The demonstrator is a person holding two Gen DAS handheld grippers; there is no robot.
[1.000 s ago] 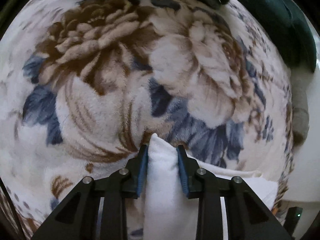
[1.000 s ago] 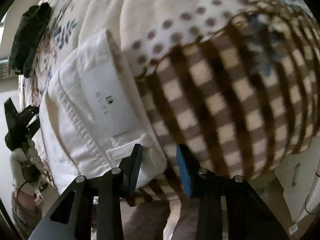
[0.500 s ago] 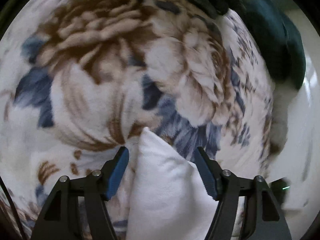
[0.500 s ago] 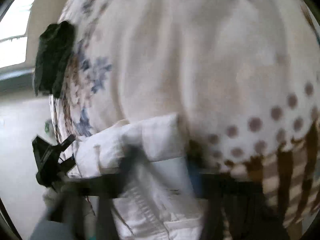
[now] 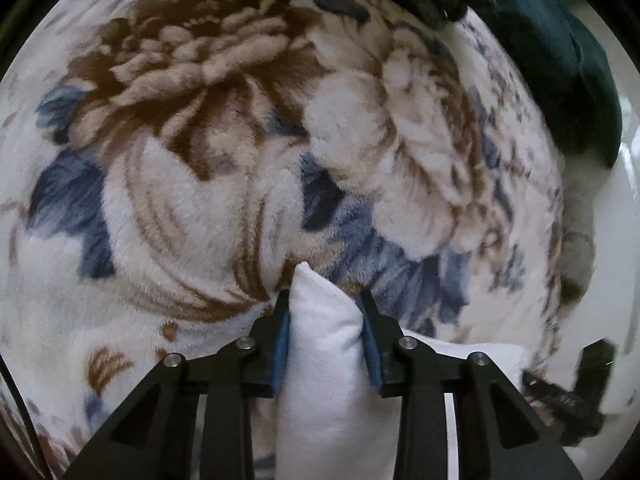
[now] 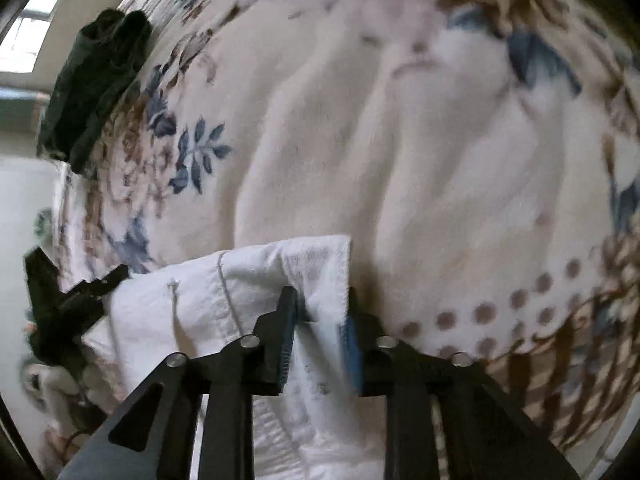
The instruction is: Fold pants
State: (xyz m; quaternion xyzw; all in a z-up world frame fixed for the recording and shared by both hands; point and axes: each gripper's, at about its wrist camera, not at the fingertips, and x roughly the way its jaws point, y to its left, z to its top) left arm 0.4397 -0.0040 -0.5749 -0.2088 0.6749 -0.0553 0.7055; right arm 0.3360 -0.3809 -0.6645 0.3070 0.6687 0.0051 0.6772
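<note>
while both grippers pinch the white pants [image 5: 324,320], blanket [image 5: 200,184] underneath.

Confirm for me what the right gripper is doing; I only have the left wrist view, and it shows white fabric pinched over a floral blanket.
Observer: The right gripper is shut on the white pants, at a hemmed edge.
Operator: Tell me what lies beyond that edge.
Observer: The floral blanket, with a brown dotted and checked border toward the right.
Operator: Report whether my left gripper shows there.
Observer: Yes, the left gripper sits at the far left, by the other end of the pants.
</note>
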